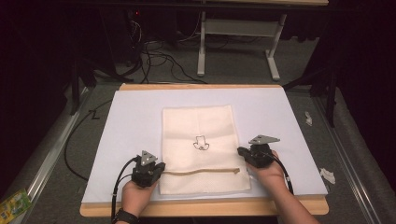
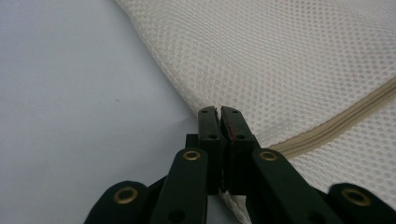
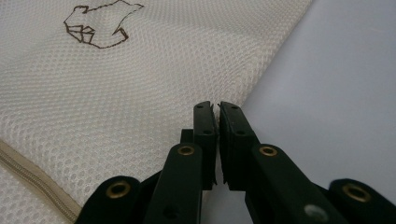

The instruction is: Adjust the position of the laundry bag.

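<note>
Evidently the cream mesh zippered laundry bag (image 1: pixel 201 149) is light and limp; left tool (image 2: pixel 219 112) and right tool (image 3: pixel 215 106) each clamp a side edge near its zip.

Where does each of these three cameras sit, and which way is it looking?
High view: above the table, looking down on the mesh bag; both hands, left gripper, right gripper.
Left gripper view: along its shut jaws toward the bag's edge and zipper.
Right gripper view: along its shut jaws toward the bag's opposite edge.
Shared: bag and zipper.
</note>
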